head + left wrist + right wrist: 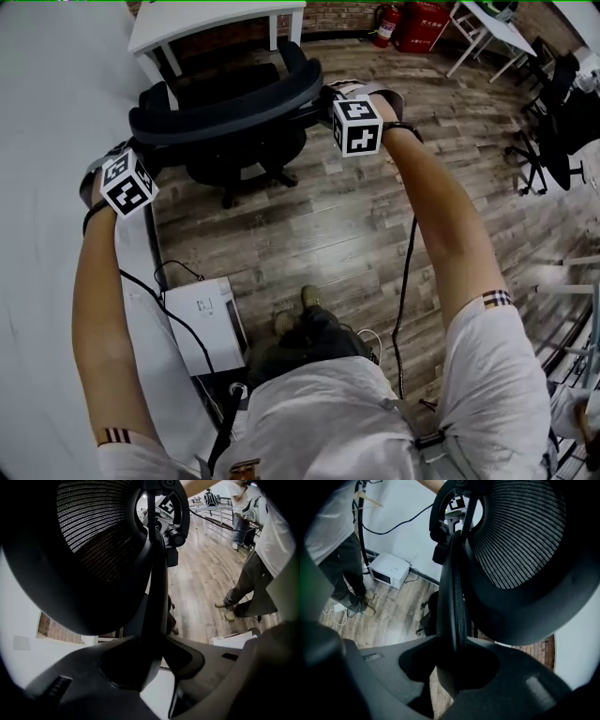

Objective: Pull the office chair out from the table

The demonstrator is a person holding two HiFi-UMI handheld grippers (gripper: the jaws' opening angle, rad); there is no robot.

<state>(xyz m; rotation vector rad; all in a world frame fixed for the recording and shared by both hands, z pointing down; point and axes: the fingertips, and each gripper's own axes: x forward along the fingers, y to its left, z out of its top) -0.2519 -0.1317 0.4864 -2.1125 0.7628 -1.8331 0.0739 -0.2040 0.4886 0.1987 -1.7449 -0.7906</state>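
- Head view: the chair (220, 103) stands on the wood floor (328, 225) with its seat facing the table (216, 19) just beyond it. By my reading the chair is mostly clear of the table's edge. The left gripper (139, 150) is at the left edge of the chair's back and the right gripper (323, 101) at the right edge. Holding both sides likely keeps the pull straight and stops the chair swivelling. A white box (202, 319) sits on the floor on the near side of the chair, to the left, and could block a long pull.
- Left gripper view: the left gripper (150, 658) is clenched on the chair's back rim (157, 592), which rises from between the jaws. The mesh (93, 536) lies left of the rim.
- Right gripper view: the right gripper (454, 667) is grasping the chair by the opposite rim (452, 597), seated deep in the notch, so it should not slip.
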